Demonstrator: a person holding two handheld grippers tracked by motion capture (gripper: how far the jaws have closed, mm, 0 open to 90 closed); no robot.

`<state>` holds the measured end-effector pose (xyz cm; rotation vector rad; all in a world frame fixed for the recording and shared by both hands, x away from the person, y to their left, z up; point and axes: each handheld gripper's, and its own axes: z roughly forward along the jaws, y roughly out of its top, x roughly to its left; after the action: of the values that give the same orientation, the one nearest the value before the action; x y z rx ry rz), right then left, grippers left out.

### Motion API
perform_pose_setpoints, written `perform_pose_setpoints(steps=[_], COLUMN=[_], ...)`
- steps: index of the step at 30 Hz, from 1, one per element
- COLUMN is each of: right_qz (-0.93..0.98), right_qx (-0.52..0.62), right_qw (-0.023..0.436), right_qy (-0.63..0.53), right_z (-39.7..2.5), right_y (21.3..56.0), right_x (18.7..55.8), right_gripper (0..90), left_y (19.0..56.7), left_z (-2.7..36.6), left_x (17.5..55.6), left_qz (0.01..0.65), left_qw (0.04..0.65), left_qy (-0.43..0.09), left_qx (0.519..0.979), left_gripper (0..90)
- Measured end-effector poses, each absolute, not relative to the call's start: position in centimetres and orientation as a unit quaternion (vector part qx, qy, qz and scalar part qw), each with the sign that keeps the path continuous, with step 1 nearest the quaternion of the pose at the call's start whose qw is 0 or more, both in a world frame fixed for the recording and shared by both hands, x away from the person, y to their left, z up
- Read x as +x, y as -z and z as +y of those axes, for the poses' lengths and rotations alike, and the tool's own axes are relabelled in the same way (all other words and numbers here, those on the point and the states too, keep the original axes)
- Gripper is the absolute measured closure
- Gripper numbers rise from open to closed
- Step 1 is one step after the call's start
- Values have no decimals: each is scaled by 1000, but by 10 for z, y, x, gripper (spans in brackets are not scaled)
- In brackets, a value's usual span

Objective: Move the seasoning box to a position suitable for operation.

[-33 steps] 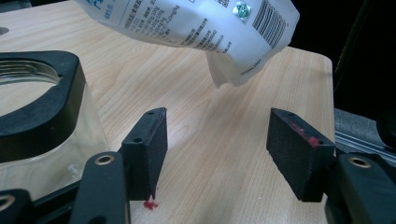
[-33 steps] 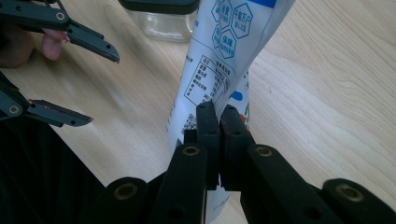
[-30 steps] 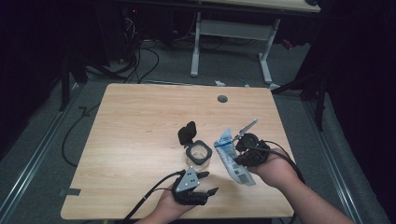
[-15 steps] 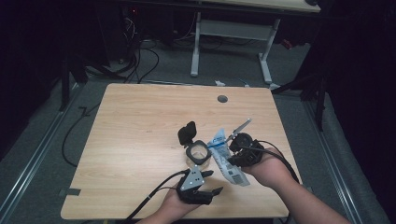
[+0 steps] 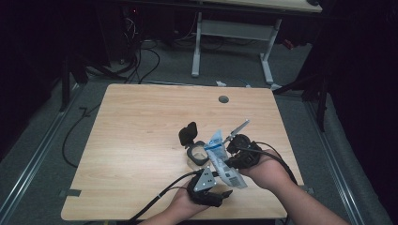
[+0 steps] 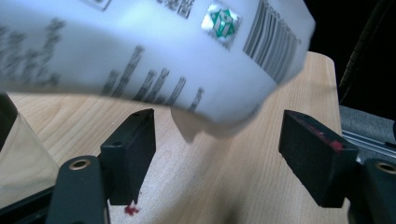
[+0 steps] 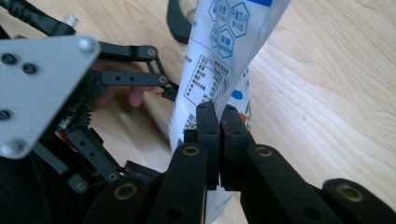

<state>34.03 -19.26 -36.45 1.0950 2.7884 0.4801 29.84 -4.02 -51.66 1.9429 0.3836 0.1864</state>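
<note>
A white and blue printed pouch [image 5: 219, 153] hangs tilted over the table, its top leaning toward a clear cup [image 5: 197, 153] with a black rim and a flipped-up black lid [image 5: 188, 132]. My right gripper [image 5: 227, 162] is shut on the pouch's edge; in the right gripper view the jaws [image 7: 219, 115] pinch the pouch [image 7: 219, 51] flat. My left gripper [image 5: 222, 191] sits near the front edge, open, below the pouch's lower end. In the left gripper view the jaws [image 6: 219, 128] stand wide apart under the blurred pouch [image 6: 154, 56], with the cup [image 6: 16, 154] at the left.
The wooden table [image 5: 141, 122] has a round cable hole [image 5: 223, 99] near its far edge. Cables trail off the front edge from both grippers. Another desk's white legs [image 5: 197, 47] stand on the floor beyond. Red specks mark the left gripper's jaw pads [image 6: 322, 135].
The right gripper has carried the pouch a little left, closer to the cup. The left gripper has shifted right, under the pouch's lower end.
</note>
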Motion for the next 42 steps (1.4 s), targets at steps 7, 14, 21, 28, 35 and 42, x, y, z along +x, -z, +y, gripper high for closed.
perform_pose_setpoints(steps=[7, 14, 21, 28, 35, 42], right_qz=[922, 922, 922, 923, 924, 926], right_qx=[352, 350, 350, 352, 349, 347], right_qw=[51, 46, 49, 51, 57, 59], right_qy=[-154, -157, -156, -148, -147, -140], right_z=[-179, -172, -174, -174, -171, -168], right_y=[362, 359, 358, 362, 361, 362], right_x=[338, 340, 342, 344, 346, 349], right_gripper=[890, 889, 888, 888, 889, 889], left_y=[515, 517, 517, 514, 512, 511], left_z=[-41, -44, -41, -39, -36, -34], left_x=[298, 298, 295, 285, 285, 283], left_qz=[161, 165, 165, 152, 161, 166], left_qw=[548, 545, 544, 545, 544, 544], left_qy=[-85, -92, -116, -144, -147, -146], left_qx=[816, 817, 814, 812, 810, 809], left_gripper=[261, 300, 404, 475, 490, 494])
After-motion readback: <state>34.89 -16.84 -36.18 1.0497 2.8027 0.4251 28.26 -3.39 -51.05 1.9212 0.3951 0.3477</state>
